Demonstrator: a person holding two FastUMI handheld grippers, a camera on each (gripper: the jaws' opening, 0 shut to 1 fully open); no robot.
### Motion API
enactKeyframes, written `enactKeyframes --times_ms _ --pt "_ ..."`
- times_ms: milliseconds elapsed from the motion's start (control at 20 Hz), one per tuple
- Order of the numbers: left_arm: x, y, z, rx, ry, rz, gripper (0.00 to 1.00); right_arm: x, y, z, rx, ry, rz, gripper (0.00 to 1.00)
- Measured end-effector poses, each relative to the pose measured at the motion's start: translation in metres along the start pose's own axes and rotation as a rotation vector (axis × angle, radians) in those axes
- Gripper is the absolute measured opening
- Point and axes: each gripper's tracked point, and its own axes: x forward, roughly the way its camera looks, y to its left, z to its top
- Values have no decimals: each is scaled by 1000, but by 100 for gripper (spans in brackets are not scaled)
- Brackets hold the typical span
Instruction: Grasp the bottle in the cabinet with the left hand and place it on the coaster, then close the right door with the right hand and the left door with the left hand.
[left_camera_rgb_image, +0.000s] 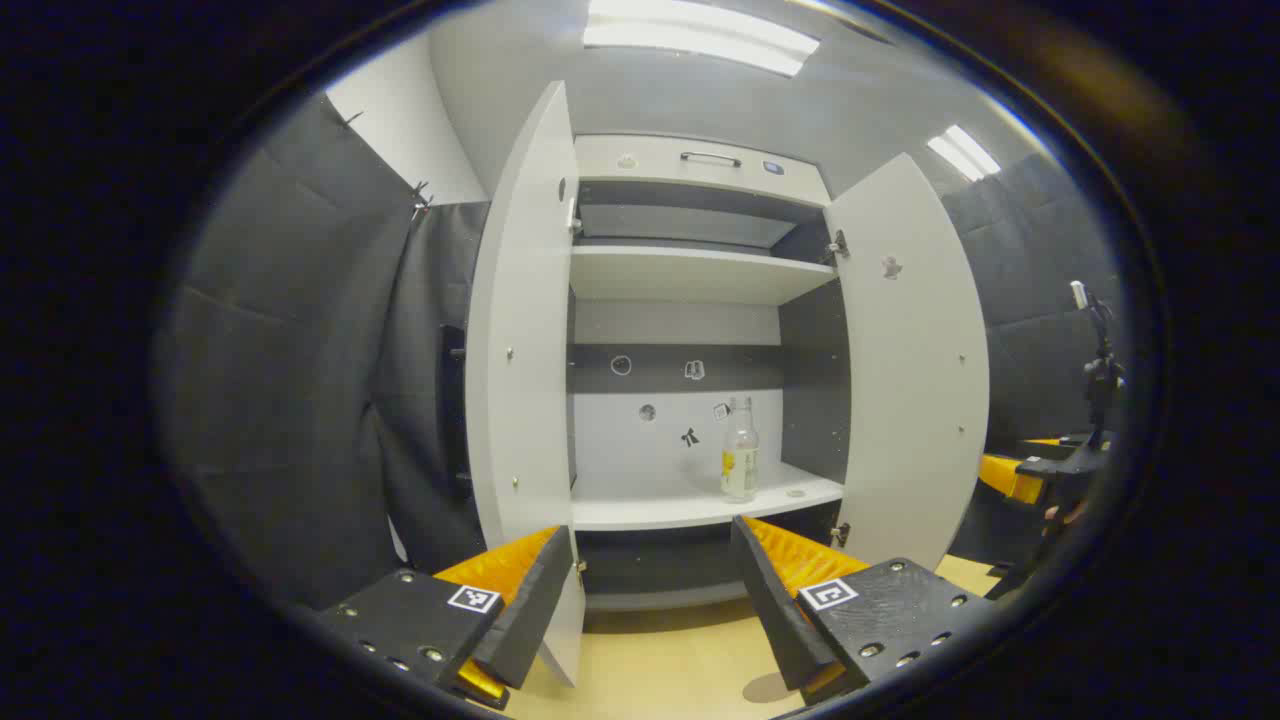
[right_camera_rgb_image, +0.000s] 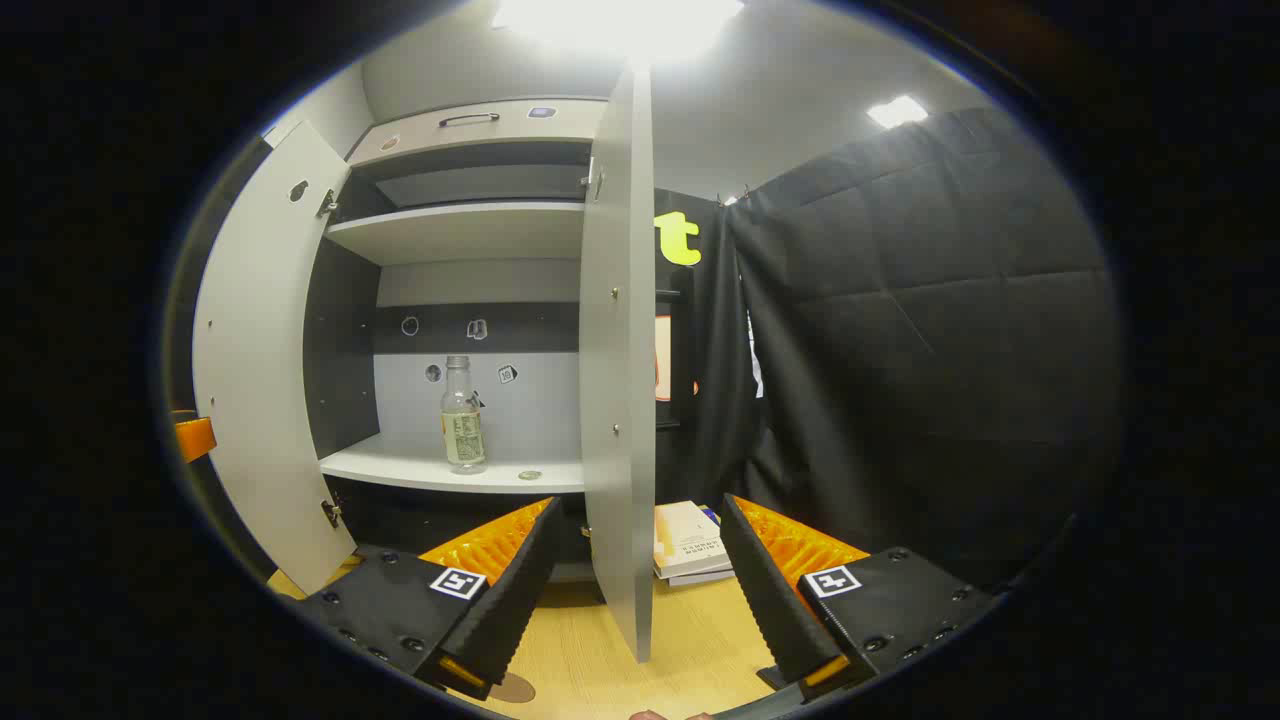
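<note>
While both doors hung wide open, I had my left tongs (left_camera_rgb_image: 650, 600) spread wide and holding nothing, pointed into the cabinet (left_camera_rgb_image: 690, 275) from out front. Going left to right in the left gripper view: the left door (left_camera_rgb_image: 520, 380) edge-on just past my left finger, then the open middle shelf (left_camera_rgb_image: 690, 500), then the bottle (left_camera_rgb_image: 740, 450) standing upright near the shelf's right end, then the right door (left_camera_rgb_image: 910, 360). So the bottle sat ahead and a bit right of my tongs' centreline, long axis vertical, well apart from the fingers. I reckon the left arm needed to go forward and slightly right to straddle it.

Right tongs (right_camera_rgb_image: 635, 590) were wide and empty too, straddling the right door's (right_camera_rgb_image: 615, 380) edge, with the bottle (right_camera_rgb_image: 463, 415) off to their left.

That right gripper view gave me some books (right_camera_rgb_image: 690, 540) on the counter (right_camera_rgb_image: 600, 650) beside the cabinet. A round patch (left_camera_rgb_image: 768, 688) low in the left gripper view could've been the coaster, can't say.
</note>
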Motion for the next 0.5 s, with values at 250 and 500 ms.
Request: enactKeyframes --times_ms 250,500 --pt "-4 11 -2 -11 4 26 92 -6 6 -3 1 1 20 99" --pt "-5 16 -3 -37 8 32 99 -3 16 3 -18 -8 46 99"
